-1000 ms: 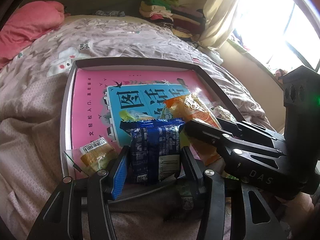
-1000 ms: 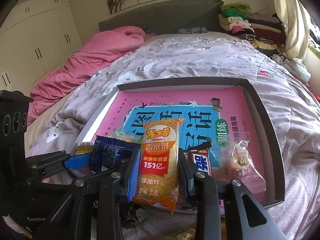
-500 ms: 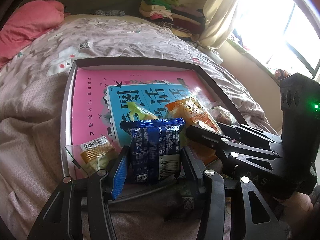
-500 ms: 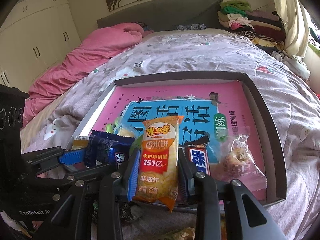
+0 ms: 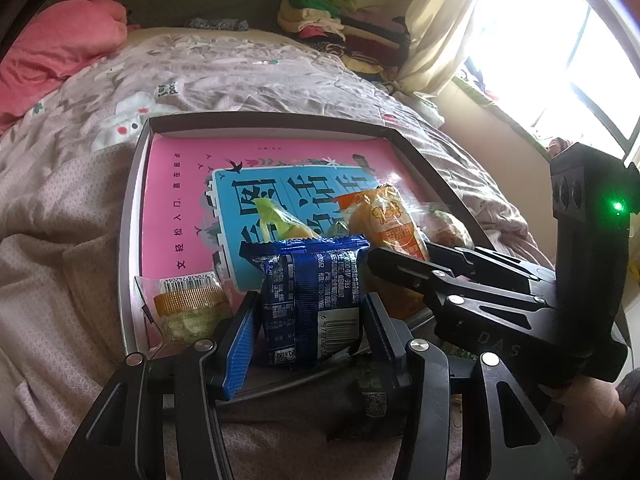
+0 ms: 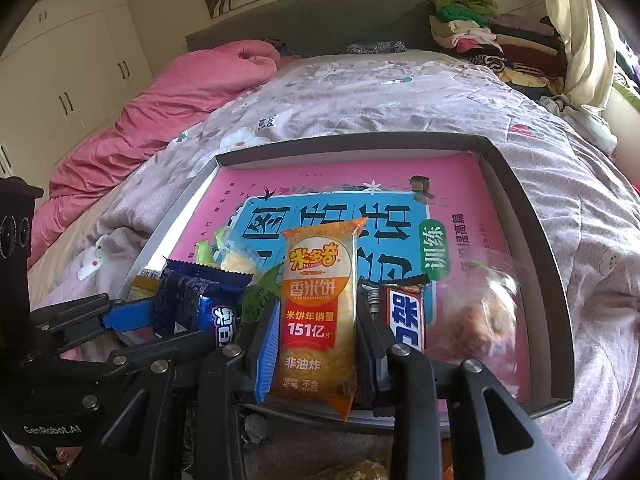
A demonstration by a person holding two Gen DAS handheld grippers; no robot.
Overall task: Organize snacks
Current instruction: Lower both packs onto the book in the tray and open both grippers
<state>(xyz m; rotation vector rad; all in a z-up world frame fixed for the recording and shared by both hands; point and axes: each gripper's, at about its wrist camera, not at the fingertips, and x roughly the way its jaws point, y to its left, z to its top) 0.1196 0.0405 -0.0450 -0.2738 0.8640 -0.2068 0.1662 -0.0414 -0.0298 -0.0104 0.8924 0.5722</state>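
My left gripper is shut on a blue biscuit packet, held upright over the near edge of a dark-rimmed tray. My right gripper is shut on an orange rice-cracker packet, just to the right of the left one; it shows in the left wrist view as a black frame. The blue packet and the left gripper's blue pad appear at the lower left of the right wrist view. A pink and blue book lines the tray floor.
In the tray lie a clear-wrapped amber snack, a yellow-green packet, a red-white chocolate bar and a clear bag with a brown pastry. The tray rests on a bed with a mauve quilt. Pink duvet at the left, folded clothes behind.
The right gripper with the orange packet has shifted slightly toward the tray; more of the yellow-green packet now shows behind the blue one. The left gripper has stayed still.
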